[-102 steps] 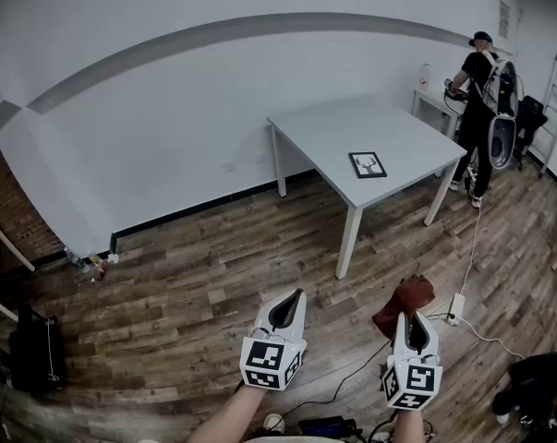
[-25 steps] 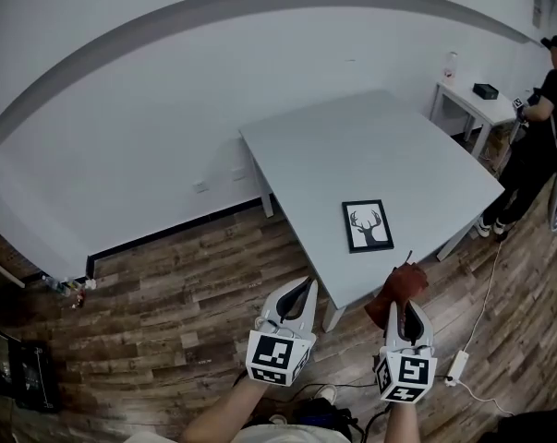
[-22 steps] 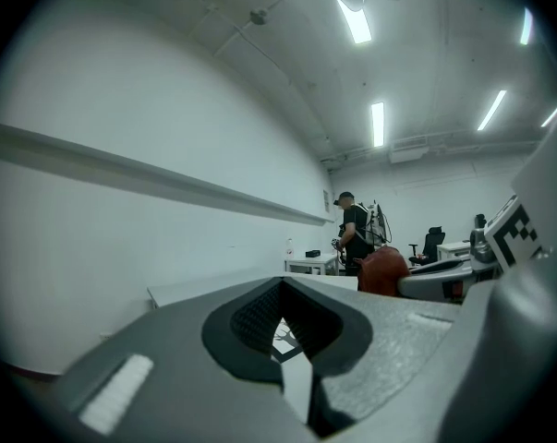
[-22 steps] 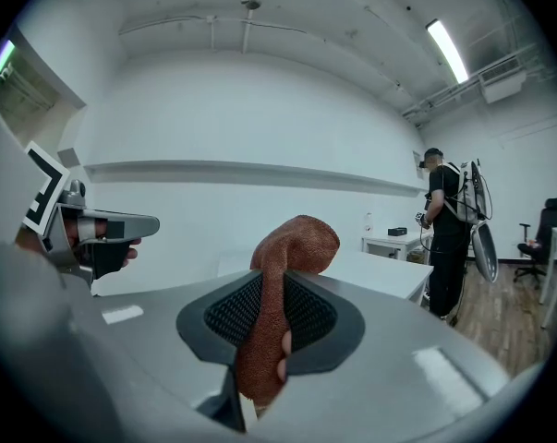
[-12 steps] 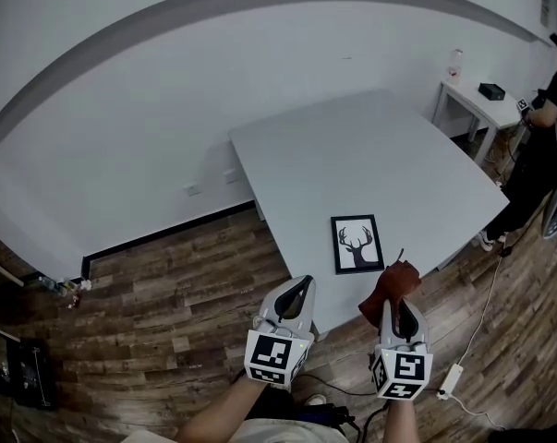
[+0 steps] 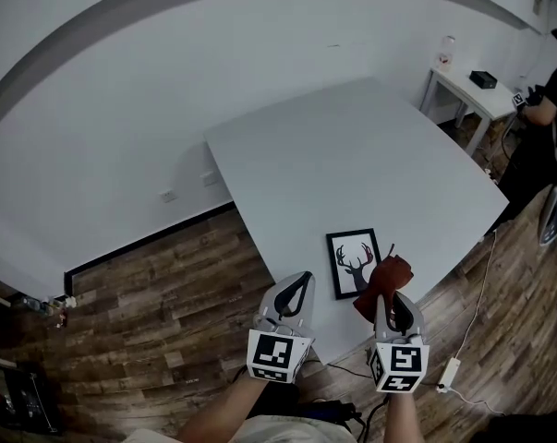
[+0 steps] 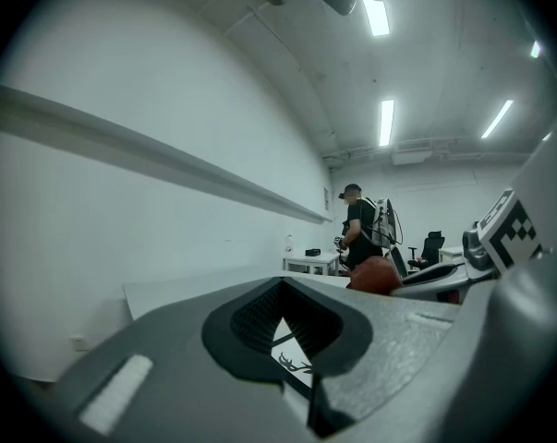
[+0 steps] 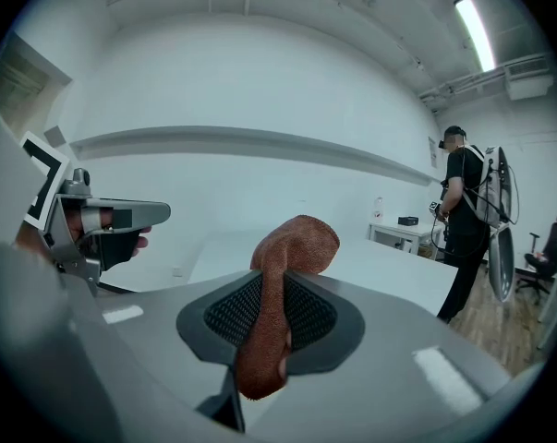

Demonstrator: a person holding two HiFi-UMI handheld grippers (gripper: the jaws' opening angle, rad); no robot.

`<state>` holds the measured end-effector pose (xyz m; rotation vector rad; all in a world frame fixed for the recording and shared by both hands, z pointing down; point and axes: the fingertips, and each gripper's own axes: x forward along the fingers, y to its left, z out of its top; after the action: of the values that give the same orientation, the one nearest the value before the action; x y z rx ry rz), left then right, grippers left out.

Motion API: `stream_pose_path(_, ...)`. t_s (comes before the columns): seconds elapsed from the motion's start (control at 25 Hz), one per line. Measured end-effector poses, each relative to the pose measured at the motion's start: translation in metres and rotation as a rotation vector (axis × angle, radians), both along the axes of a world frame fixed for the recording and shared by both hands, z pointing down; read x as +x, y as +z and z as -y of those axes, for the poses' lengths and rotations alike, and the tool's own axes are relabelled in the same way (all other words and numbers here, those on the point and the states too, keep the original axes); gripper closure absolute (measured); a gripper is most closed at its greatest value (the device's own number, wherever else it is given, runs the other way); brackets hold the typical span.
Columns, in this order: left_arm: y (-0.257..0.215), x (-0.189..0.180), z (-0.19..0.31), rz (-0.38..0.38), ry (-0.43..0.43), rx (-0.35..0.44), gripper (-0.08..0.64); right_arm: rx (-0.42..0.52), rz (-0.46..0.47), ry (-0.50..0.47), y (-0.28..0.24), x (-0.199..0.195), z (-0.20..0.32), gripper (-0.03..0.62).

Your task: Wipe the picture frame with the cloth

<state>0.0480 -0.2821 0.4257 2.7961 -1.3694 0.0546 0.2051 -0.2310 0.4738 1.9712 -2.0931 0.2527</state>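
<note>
The fingers of the right gripper (image 6: 387, 305) are clamped on the cloth (image 8: 280, 335). They pinch it along its length, so that a rust-brown wad stands up past the fingertips. That grip looks chosen so the loose end can serve as the wiping pad while the fingers stay off the glass.

The fingers of the left gripper (image 6: 303, 281) are drawn together with nothing between them. Only a thin slit shows in its own view, and the deer print can be seen through it. Empty and level with the right, it seems kept free to steady the frame (image 6: 357, 261) if needed.

The frame lies flat just ahead of both pairs of fingers, between them and nearer the right pair. In the head view the cloth's tip overlaps the frame's near right corner, but I cannot tell whether it touches. The frame sits close to the near edge of the tabletop (image 6: 352, 155), likely so it can be reached from the standing side. The rest of the tabletop stretches away beyond it.

By count there are two grippers, one cloth, one frame and one tabletop carrying it. Far off past the right fingers stands one person (image 6: 546, 127) by one small side table (image 6: 465, 89).
</note>
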Motion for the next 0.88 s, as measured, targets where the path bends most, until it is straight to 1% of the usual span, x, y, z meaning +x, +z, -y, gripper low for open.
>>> stream_pose_path(0.2, 0.009, 0.011, 0.015, -0.003, 0.032, -0.009, 0.559, -0.056, -0.018, -0.020, 0.019, 0.001, 0.028, 0.499)
stream_pose_path(0.32, 0.012, 0.018, 0.017, 0.003, 0.019, -0.012, 0.559, -0.088, -0.022, -0.059, 0.035, 0.005, 0.048, 0.499)
stream_pose_path(0.44, 0.016, 0.018, 0.022, 0.018, -0.006, -0.014, 0.560, -0.131, -0.037, -0.115, 0.050, -0.001, 0.076, 0.499)
stream_pose_path(0.72, 0.016, 0.009, 0.029, 0.023, -0.050, -0.025, 0.560, -0.288, -0.078, -0.265, 0.093, -0.038, 0.138, 0.499)
stream_pose_path(0.88, 0.016, 0.005, 0.029, 0.018, -0.059, -0.040, 0.559, -0.399, -0.127, -0.301, 0.126, -0.054, 0.161, 0.499)
